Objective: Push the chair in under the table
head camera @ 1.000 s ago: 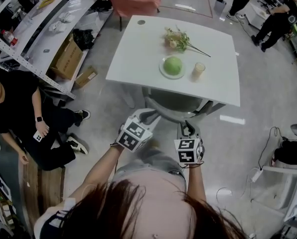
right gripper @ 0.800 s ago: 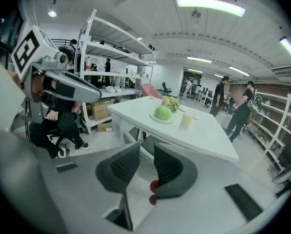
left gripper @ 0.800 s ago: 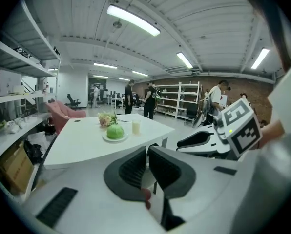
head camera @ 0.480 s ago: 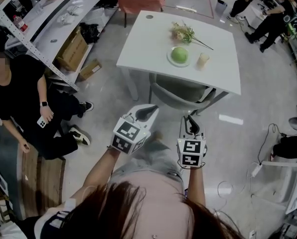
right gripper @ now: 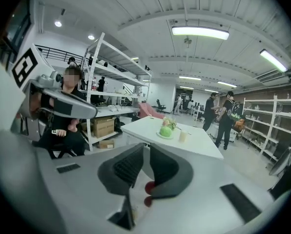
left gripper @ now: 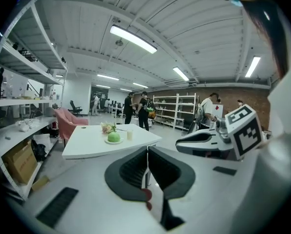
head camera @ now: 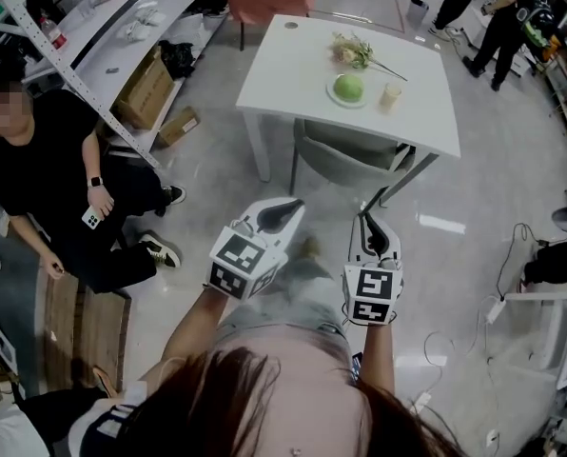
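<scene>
Chair (head camera: 346, 158) under table (head camera: 288, 79), seen from head view only

Grey chair (head camera: 345, 158) upright, tucked under white table (head camera: 293, 74).

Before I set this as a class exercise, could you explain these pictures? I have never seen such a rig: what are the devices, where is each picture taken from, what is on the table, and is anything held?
There is no robot here. A person holds a tool in each hand, the left gripper and the right gripper. Each has two fingers and a marker cube.

One picture comes from a camera on the person's head, looking down. The other two come from cameras riding on the grippers.

On the white table are flowers, a green round thing on a plate and a cup. A grey chair stands pushed in under it.

Nothing is held. The left fingers are shut; the right ones have just been closing, with a small gap left.
</scene>
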The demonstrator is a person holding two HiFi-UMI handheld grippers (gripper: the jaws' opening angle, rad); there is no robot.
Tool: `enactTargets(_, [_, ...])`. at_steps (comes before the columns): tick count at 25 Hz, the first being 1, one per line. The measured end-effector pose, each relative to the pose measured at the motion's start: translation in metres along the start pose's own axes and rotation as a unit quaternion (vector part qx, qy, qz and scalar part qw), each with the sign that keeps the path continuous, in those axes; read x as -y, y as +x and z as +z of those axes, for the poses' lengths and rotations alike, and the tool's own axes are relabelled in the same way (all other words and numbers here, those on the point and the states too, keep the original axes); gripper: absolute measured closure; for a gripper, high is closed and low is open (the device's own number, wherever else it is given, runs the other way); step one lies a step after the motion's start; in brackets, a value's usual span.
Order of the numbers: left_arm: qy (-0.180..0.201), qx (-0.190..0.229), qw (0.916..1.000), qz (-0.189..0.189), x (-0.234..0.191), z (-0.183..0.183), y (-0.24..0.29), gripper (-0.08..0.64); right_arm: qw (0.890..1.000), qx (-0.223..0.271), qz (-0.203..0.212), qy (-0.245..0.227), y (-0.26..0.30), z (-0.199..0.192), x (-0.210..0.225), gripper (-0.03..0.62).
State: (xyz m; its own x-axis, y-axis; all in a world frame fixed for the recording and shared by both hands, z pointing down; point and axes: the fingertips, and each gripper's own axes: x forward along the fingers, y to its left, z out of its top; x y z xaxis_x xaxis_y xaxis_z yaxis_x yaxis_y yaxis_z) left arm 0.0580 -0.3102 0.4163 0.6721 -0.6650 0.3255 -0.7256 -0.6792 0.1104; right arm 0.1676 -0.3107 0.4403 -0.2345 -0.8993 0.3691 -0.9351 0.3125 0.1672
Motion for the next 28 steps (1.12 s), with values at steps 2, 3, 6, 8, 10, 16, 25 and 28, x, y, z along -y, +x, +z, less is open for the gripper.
enactTargets(2, [0.001, 0.004, 1.0, 0.0, 0.007, 0.0, -0.017, 0.545, 1.0, 0.013, -0.004, 0.002, -0.018, 0.011, -0.008, 0.535])
enactTargets(3, [0.0, 0.006, 1.0, 0.0, 0.011, -0.001, -0.025, 0.545, 1.0, 0.018, -0.007, 0.003, -0.027, 0.016, -0.012, 0.537])
enactTargets(6, [-0.008, 0.014, 0.9999, 0.003, 0.021, -0.003, -0.048, 0.545, 1.0, 0.025, -0.015, 0.006, -0.052, 0.025, -0.021, 0.543])
enactTargets(8, [-0.011, 0.018, 0.9998, 0.004, 0.029, -0.006, -0.06, 0.545, 0.999, 0.028, -0.02, 0.008, -0.068, 0.027, -0.026, 0.546])
enactTargets(10, [-0.011, 0.022, 0.9997, 0.006, 0.036, -0.007, -0.069, 0.545, 0.999, 0.03, -0.024, 0.008, -0.08, 0.029, -0.03, 0.551])
enactTargets(16, [-0.015, 0.032, 0.9993, 0.016, 0.053, -0.006, -0.086, 0.545, 0.999, 0.028, -0.027, 0.01, -0.097, 0.026, -0.03, 0.56])
enactTargets(25, [-0.032, 0.038, 0.9975, 0.05, 0.097, -0.007, -0.078, 0.545, 0.999, 0.029, 0.009, -0.022, -0.127, 0.011, -0.011, 0.566])
enactTargets(28, [-0.048, 0.037, 0.9964, 0.059, 0.12, -0.008, -0.073, 0.545, 0.999, 0.029, 0.022, -0.031, -0.141, 0.006, 0.0, 0.566])
